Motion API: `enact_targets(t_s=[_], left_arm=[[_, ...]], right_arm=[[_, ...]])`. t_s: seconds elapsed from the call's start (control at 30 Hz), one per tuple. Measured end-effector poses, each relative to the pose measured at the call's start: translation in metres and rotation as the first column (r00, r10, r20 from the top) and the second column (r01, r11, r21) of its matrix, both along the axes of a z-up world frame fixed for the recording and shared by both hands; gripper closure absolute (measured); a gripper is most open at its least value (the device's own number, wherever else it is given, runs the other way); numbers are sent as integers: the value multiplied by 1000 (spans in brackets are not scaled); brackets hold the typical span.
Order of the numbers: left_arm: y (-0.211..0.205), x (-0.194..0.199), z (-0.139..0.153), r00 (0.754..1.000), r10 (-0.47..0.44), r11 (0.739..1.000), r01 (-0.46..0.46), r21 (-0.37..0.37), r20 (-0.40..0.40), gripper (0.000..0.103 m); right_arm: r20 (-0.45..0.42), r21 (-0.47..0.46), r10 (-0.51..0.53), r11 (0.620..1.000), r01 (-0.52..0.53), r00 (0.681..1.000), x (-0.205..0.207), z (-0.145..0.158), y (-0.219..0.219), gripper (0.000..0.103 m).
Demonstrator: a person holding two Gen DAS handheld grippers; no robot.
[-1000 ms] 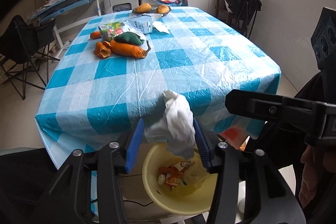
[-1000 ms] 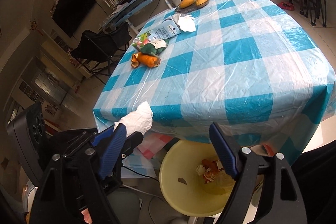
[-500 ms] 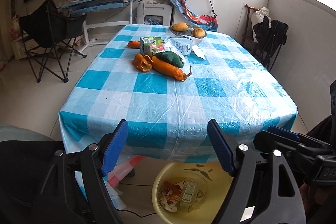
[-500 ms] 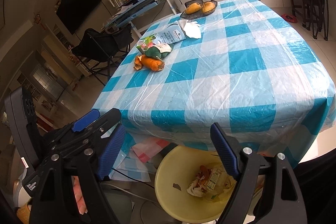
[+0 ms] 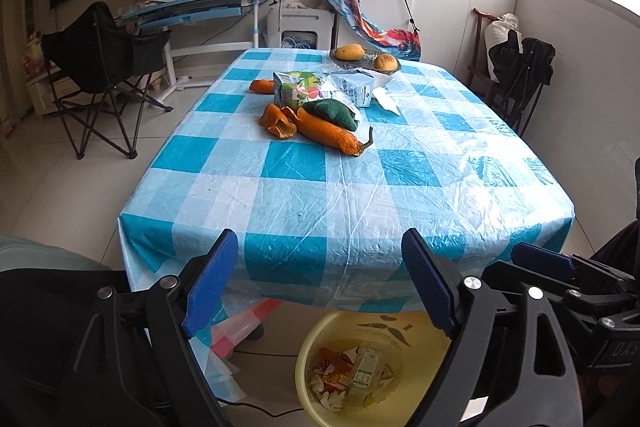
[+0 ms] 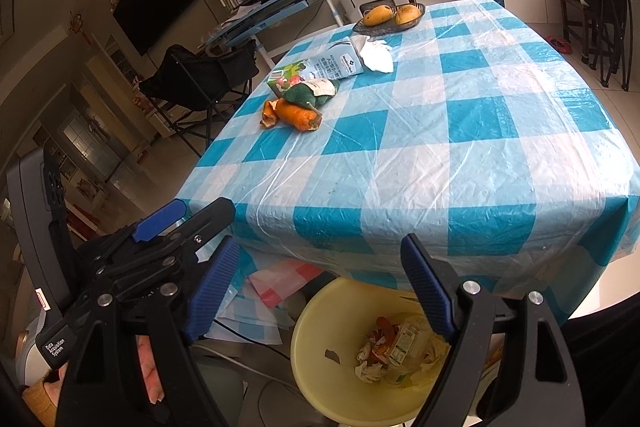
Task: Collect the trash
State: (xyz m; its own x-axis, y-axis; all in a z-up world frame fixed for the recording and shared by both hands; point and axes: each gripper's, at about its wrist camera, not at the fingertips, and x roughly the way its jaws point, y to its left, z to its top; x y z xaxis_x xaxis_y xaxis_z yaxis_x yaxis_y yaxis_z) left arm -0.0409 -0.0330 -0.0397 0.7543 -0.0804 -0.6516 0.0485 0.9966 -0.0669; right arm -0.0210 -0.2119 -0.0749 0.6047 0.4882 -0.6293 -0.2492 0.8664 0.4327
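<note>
A yellow bin (image 5: pixel 404 387) stands on the floor below the table's near edge and holds wrappers and a crumpled white tissue (image 6: pixel 370 371); it also shows in the right wrist view (image 6: pixel 320 367). On the checked tablecloth (image 5: pixel 360 195) lie orange peels (image 5: pixel 280 121), a long orange vegetable (image 5: pixel 332 135), a dark green one (image 5: pixel 332 109), a juice carton (image 5: pixel 298 93), a plastic pack (image 5: pixel 352 87) and a white tissue (image 6: pixel 376 57). My left gripper (image 5: pixel 318 279) is open and empty above the bin. My right gripper (image 6: pixel 320 287) is open and empty beside it.
A dish with two mangoes (image 5: pixel 366 57) sits at the table's far end. A black folding chair (image 5: pixel 100 75) and a desk (image 5: pixel 192 11) stand at the left. Another chair (image 5: pixel 520 75) is at the right. Plastic bags (image 6: pixel 288 279) lie under the table.
My left gripper opened and the white tissue it held dropped into the yellow bin. Both grippers then rose and pulled back a little.
</note>
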Motion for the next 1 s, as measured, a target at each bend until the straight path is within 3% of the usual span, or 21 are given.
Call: enact_targets(t_s=[1.0], left_arm=[[2,1,-5,1000,7,1000,-7,5,-11,18]], right_arm=[[-3,-7,1,1000,-1,1000,1,-1,2,23]])
